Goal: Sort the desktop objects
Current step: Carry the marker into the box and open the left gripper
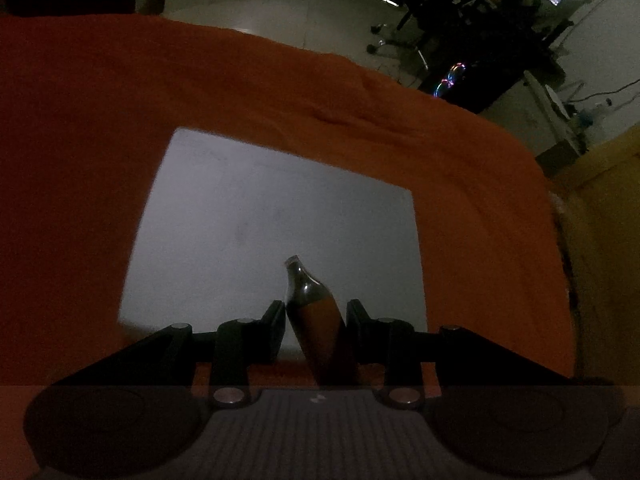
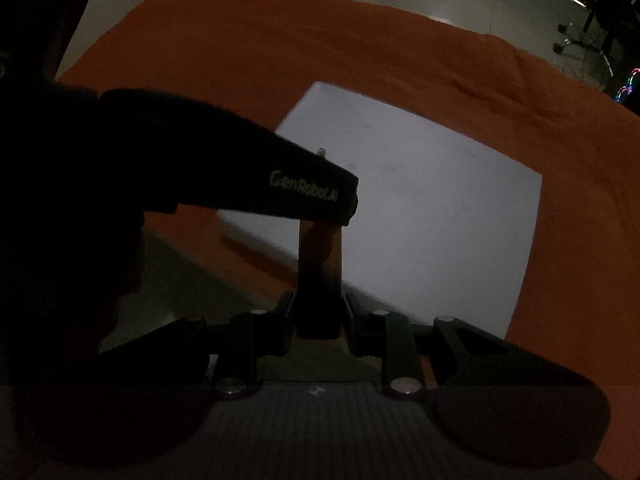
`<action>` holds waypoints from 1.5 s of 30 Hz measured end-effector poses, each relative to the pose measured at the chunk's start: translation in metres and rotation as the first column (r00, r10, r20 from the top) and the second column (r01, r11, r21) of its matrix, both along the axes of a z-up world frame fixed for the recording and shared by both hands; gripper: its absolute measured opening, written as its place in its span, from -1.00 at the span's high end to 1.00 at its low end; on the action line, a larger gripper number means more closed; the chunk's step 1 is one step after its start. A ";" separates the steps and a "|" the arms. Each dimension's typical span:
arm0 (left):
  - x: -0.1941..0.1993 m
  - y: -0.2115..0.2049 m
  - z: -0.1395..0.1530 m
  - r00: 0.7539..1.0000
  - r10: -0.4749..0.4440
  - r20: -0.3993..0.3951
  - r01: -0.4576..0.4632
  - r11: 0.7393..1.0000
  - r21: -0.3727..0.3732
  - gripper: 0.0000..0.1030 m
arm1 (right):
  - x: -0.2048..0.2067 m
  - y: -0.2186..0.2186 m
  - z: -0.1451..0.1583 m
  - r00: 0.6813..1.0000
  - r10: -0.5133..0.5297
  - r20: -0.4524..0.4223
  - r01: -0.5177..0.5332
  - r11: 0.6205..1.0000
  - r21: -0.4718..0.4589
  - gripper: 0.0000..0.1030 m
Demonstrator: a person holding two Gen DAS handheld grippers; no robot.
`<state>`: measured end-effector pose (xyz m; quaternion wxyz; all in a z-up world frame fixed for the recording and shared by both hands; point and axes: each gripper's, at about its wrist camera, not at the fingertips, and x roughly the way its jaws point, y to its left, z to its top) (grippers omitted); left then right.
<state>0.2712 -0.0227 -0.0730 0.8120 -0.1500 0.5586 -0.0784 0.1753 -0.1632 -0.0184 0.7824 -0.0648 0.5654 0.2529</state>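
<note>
A small dark bottle (image 1: 316, 320) with an orange label and a pale cap stands tilted between the fingers of my left gripper (image 1: 316, 316), which is shut on it. In the right wrist view the same bottle (image 2: 320, 264) rises upright from my right gripper (image 2: 320, 314), whose fingers press both sides of its lower body. My left gripper (image 2: 336, 208) reaches in from the left and covers the bottle's upper part; only the cap tip shows above it. Both grippers hold the bottle above the near edge of a white board (image 2: 420, 200).
The white board (image 1: 260, 220) lies flat on an orange cloth (image 1: 240, 80) covering the table. Beyond the far edge are a dim floor, office chairs (image 1: 404, 40) and a lit computer (image 1: 452, 80). A yellow surface (image 1: 608, 220) is at the right.
</note>
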 end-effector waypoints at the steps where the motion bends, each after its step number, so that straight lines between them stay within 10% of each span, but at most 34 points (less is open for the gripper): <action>1: -0.011 0.001 0.004 1.000 -0.001 0.002 0.001 1.000 0.003 0.44 | -0.009 0.002 0.002 1.000 -0.004 -0.002 0.004 1.000 0.004 0.47; 17: -0.139 0.003 -0.021 0.997 -0.035 -0.067 0.041 0.994 0.100 0.46 | -0.137 0.026 -0.036 0.994 -0.035 -0.103 0.034 0.999 -0.012 0.47; 45: -0.161 0.013 -0.068 0.993 -0.008 -0.117 0.029 0.983 0.179 0.25 | -0.129 0.036 -0.094 0.978 -0.078 -0.196 0.066 0.996 -0.066 0.41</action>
